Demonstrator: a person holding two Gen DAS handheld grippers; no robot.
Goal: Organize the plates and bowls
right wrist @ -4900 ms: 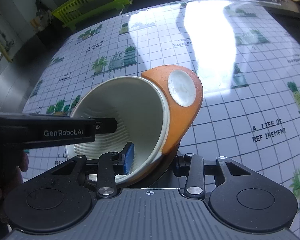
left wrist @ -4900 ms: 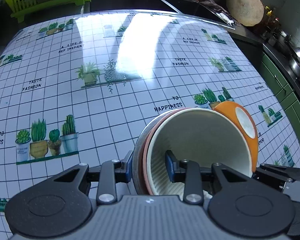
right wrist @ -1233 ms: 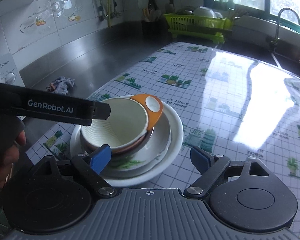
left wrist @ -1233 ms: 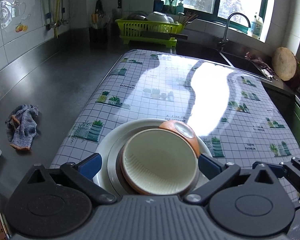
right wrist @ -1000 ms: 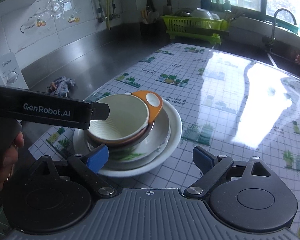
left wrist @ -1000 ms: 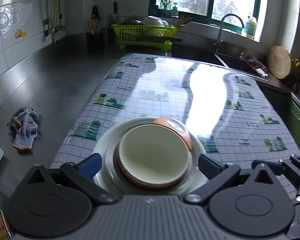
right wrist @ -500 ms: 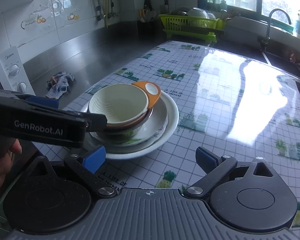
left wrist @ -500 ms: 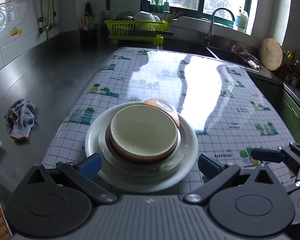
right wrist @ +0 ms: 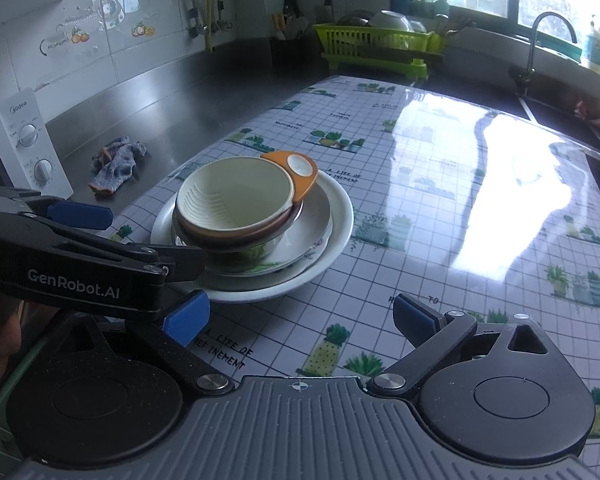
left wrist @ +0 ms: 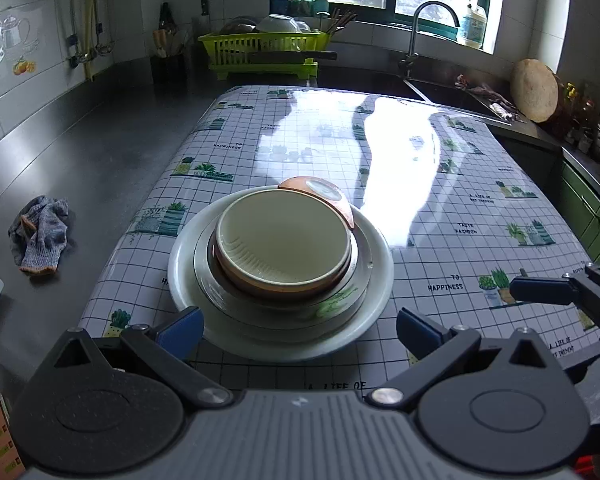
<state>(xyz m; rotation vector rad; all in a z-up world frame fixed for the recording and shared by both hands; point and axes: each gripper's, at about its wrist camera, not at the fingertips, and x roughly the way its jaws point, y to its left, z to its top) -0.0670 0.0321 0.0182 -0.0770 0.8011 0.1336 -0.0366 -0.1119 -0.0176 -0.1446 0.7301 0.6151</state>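
Stack: a cream bowl (left wrist: 282,236) sits in a brown bowl (right wrist: 236,236), on plates, on a big white plate (left wrist: 380,280). An orange bowl (right wrist: 300,172) leans on the far side of the cream bowl.
Where: on the tabletop (left wrist: 440,208), just in front of both hand-held grippers.
How it handles: hard, smooth and slippery; it looks heavy and could break. Best held by the big white plate's rim, on two sides.
Left hand-held gripper (left wrist: 298,330): wide open, holding nothing.
Right hand-held gripper (right wrist: 300,314): wide open, holding nothing.

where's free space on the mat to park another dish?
Bare mat runs from the stack toward the sink and the green rack. Bare strip between the stack and the right tool. Crowded: the near-left corner, with the stack and left tool close up.
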